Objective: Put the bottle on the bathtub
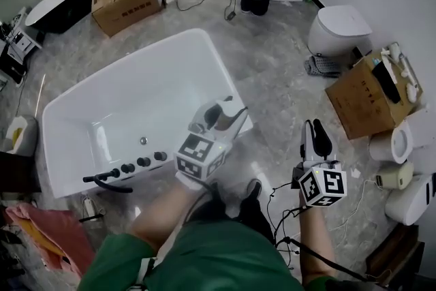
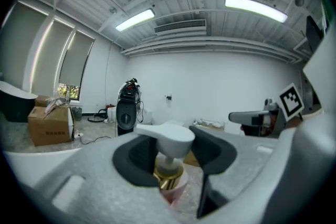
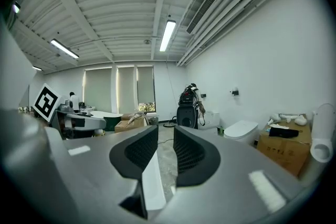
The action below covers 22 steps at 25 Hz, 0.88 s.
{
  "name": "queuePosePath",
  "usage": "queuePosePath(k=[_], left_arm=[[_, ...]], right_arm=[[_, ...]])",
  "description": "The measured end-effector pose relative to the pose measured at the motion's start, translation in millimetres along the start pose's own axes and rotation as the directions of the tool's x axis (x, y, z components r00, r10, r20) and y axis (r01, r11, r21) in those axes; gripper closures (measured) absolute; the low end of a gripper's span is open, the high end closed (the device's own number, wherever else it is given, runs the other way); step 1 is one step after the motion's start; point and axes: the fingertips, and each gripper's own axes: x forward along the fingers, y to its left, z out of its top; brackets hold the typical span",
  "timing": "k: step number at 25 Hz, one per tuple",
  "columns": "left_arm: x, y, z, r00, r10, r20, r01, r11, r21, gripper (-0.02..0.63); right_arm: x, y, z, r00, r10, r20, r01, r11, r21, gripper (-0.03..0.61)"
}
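Now the left gripper (image 1: 221, 116), clenched on the bottle (image 2: 166, 137), hovers over the bathtub (image 1: 102, 112) rim; next, lower and release. Right gripper (image 1: 317, 138) all but closed, empty.

Long ceiling tube lamps (image 2: 255, 8) light the room evenly, and some daylight comes from a window (image 2: 65, 91) far at the left. The head view is dimmer and a little soft, with weak shadows and a pale glare on the white bathtub (image 1: 82, 112). Both gripper views bend strongly (fisheye style) with black corners; what is nearest the lens is blurred, the far room sharp
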Motion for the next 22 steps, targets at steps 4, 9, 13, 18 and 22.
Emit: queuePosePath(k=[4,9,13,18,22], left_arm=[[15.2,2.2,-6.6,0.999,0.053,-0.002,-0.053,0.998,-0.038,0.432],[29.9,6.2,-11.5,0.993,0.117,-0.019,-0.118,0.991,-0.057,0.432],[47.8,10.4,-26.8,0.989,0.144,-0.041,-0.147,0.986,-0.073,0.431],[72.0,13.6,-55.0,0.985,0.162,-0.063,-0.167,0.983,-0.079,0.431],[89.6,19.6,-77.9,0.981,0.175,-0.078,-0.181,0.981,-0.076,0.433]], right_arm=[[19.4,-14.8,-13.8,0.998,0.059,-0.025,-0.058,0.998,0.014,0.486],[40.0,-22.8,-17.1,0.990,0.133,-0.046,-0.132,0.991,0.020,0.486],[54.4,-34.7,-28.7,0.985,0.157,-0.072,-0.155,0.987,0.035,0.486],[66.2,-50.2,-45.2,0.980,0.166,-0.106,-0.164,0.986,0.032,0.486],[73.9,-59.0,-57.3,0.977,0.166,-0.133,-0.163,0.986,0.032,0.486]])
